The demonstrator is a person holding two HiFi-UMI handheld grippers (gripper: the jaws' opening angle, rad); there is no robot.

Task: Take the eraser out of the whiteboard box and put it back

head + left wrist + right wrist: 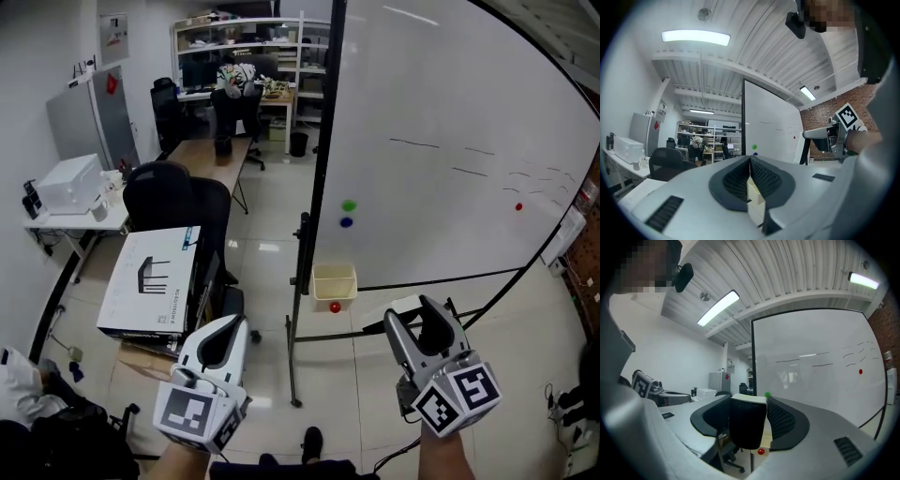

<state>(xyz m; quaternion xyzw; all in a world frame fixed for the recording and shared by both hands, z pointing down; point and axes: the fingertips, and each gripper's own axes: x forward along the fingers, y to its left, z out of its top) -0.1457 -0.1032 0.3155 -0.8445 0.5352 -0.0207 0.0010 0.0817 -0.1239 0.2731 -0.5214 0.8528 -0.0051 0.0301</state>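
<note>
The small cream whiteboard box (335,281) hangs at the foot of the whiteboard (450,141), with a red magnet (335,307) just below it. My right gripper (422,317) is held in front of the board, to the right of the box and apart from it, shut on the black eraser (433,334). In the right gripper view the eraser (746,423), black with a white top, fills the gap between the jaws, and the box (768,437) shows behind it. My left gripper (228,325) is left of the board stand, jaws together (750,161) and holding nothing.
A black board stand post (314,187) rises left of the box. Green (349,205) and blue (346,222) magnets sit on the board. A large white carton (150,281), black office chairs (173,192) and desks lie to the left. A person's shoe (312,441) is below.
</note>
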